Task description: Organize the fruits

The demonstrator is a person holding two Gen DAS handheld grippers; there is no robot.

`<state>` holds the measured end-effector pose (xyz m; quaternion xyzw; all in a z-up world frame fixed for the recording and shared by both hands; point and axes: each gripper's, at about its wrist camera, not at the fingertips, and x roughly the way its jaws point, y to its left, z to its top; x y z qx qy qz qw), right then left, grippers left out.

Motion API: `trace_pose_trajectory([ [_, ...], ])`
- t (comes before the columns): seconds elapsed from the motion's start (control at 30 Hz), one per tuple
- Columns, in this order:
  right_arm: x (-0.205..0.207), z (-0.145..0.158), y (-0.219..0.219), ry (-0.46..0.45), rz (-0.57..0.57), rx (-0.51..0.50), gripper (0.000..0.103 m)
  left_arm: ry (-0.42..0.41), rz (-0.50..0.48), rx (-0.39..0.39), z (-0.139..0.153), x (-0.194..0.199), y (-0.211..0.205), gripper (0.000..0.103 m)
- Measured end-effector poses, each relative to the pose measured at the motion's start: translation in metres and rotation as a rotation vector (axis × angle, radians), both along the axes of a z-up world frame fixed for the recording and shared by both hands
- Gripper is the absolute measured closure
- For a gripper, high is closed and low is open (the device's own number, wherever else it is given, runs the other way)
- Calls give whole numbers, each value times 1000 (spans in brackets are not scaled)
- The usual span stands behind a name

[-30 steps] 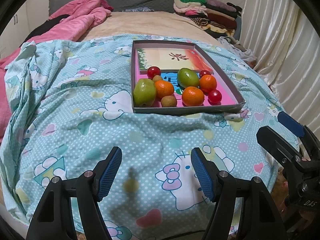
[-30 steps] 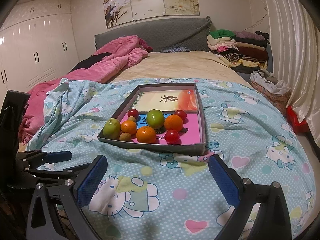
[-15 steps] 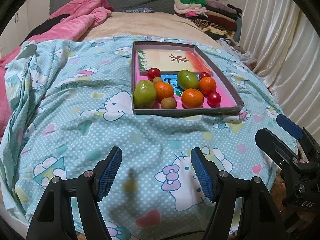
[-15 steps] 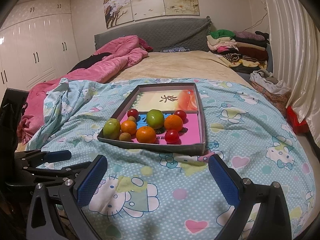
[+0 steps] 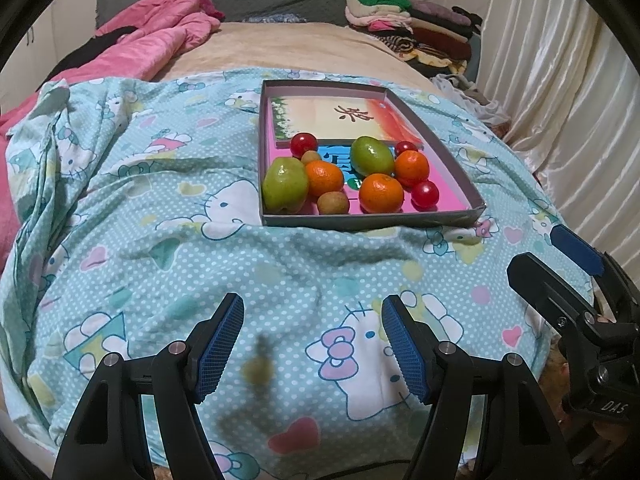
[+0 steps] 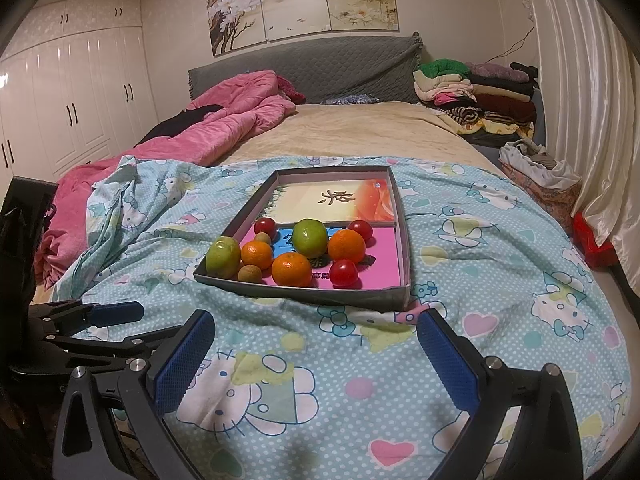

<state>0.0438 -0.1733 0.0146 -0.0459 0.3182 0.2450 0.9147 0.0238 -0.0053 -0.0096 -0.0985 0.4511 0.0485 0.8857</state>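
A shallow grey box tray (image 5: 372,222) (image 6: 304,294) lies on the blue patterned bedsheet. Its near half holds two green fruits (image 5: 285,190) (image 6: 310,238), three oranges (image 5: 381,193) (image 6: 291,269), three red cherry tomatoes (image 5: 425,194) (image 6: 344,273) and two small brown fruits (image 5: 333,203) (image 6: 250,273). My left gripper (image 5: 312,348) is open and empty, low over the sheet short of the tray. My right gripper (image 6: 316,362) is open and empty, also short of the tray; it shows in the left wrist view (image 5: 560,268).
A pink quilt (image 6: 224,128) lies bunched at the far left of the bed. Folded clothes (image 6: 476,96) are stacked at the far right by the headboard. White curtains (image 6: 592,100) hang on the right. The sheet (image 6: 500,272) drops off at the near bed edge.
Both grippers stay open and nearly still. The left wrist view has shifted slightly, so the tray sits a little lower in it.
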Motion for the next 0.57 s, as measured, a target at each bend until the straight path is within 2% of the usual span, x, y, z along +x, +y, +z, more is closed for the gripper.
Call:
trace_pose_trajectory([
  [0.3,4,-4,-3,20,-15,6,1,14,8,-19,-3,2,2,30],
  [0.57,23,-6,-22,55,-117,62,1,31,144,-57,-5,9,34,30],
])
